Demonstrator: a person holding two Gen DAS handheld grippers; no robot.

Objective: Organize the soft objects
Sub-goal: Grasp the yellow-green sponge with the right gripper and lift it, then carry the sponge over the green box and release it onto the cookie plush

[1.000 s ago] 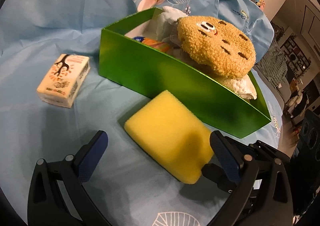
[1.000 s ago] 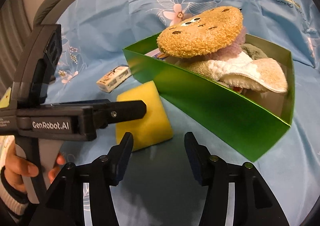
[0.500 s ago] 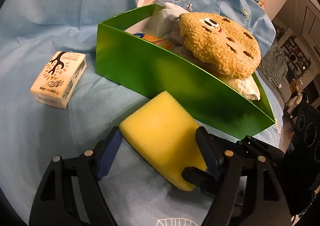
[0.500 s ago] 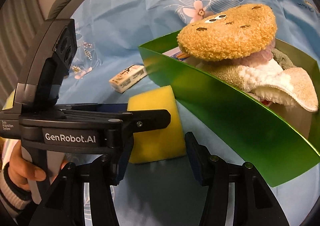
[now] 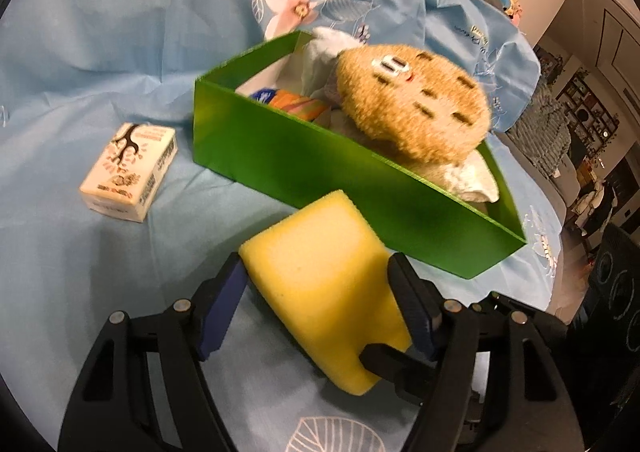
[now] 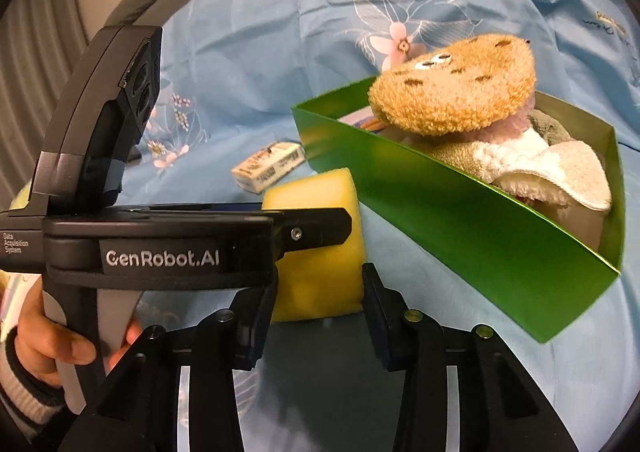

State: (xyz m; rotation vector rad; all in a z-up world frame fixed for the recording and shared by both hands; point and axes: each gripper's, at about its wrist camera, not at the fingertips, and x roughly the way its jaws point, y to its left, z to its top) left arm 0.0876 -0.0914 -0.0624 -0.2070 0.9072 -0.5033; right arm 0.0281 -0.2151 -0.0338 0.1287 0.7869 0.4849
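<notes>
Left wrist view: the left gripper (image 5: 316, 292) has just been closing, and its two blue-padded fingers (image 5: 222, 308) now pinch one yellow rectangular foam sponge (image 5: 320, 272) by its long sides. The sponge lies on the light blue flowered cloth (image 5: 100, 32), just beside the near wall of one green cardboard box (image 5: 304, 156). One round tan plush cookie with a face (image 5: 412, 104) sits piled in the box on top of white towels (image 5: 468, 176) and one orange-striped soft item (image 5: 296, 104). One small white printed carton (image 5: 130, 172) lies on the cloth, apart from the box.

Right wrist view: the right gripper (image 6: 318, 296) has also just been closing; its two black fingers (image 6: 378, 300) flank the near end of the same sponge (image 6: 320, 280), though whether they press on it I cannot tell. The left gripper's black body (image 6: 160, 248) crosses in front, held by a hand (image 6: 52, 340). The box (image 6: 460, 228), cookie plush (image 6: 456, 92), one cream towel (image 6: 556, 168) and the carton (image 6: 268, 168) are visible beyond.
</notes>
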